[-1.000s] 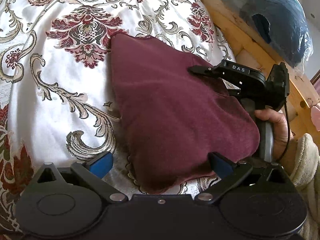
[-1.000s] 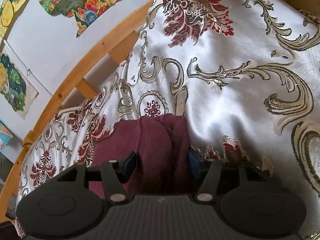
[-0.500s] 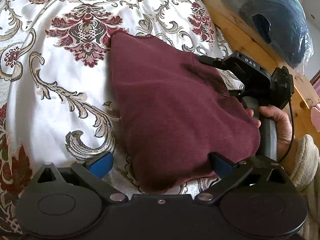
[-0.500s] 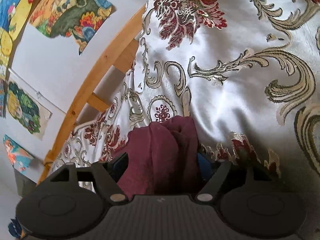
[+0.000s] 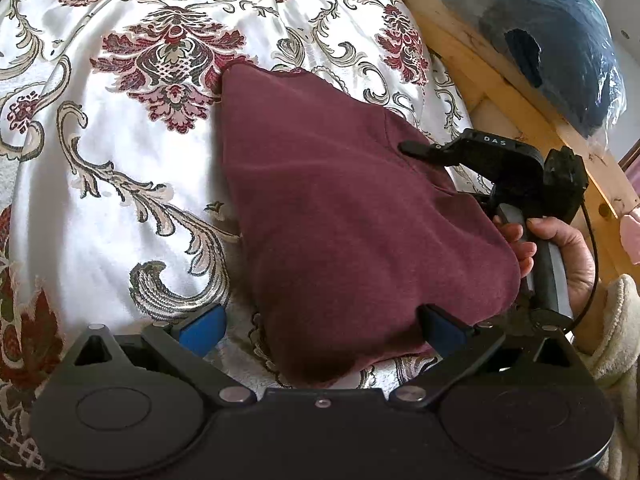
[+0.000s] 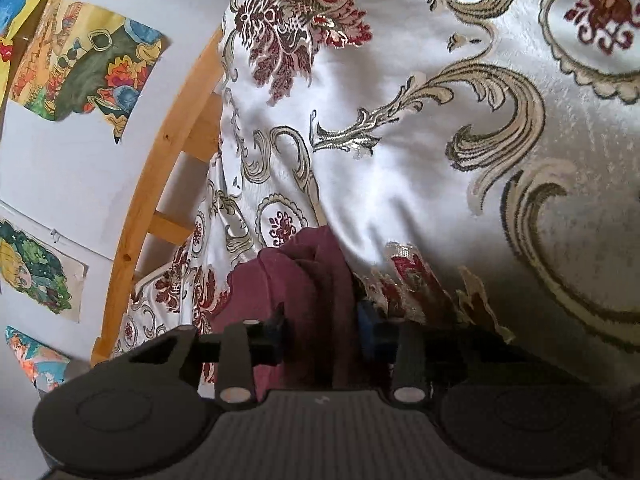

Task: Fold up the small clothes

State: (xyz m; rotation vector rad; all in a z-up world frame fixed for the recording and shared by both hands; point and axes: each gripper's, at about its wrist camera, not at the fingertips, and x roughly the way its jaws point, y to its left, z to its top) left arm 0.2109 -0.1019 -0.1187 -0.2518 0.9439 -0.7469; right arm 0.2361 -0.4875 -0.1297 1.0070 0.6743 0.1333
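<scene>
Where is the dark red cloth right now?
In the left wrist view the dark red cloth lies in the middle, on the flowery bedspread. The right claw has just been closing on a bunched edge of it.

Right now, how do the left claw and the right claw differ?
The left claw stands wide open, loosely straddling the maroon garment; the right claw has just been closing and pinches a bunched fold of it. Both rest over the floral bedspread.
</scene>
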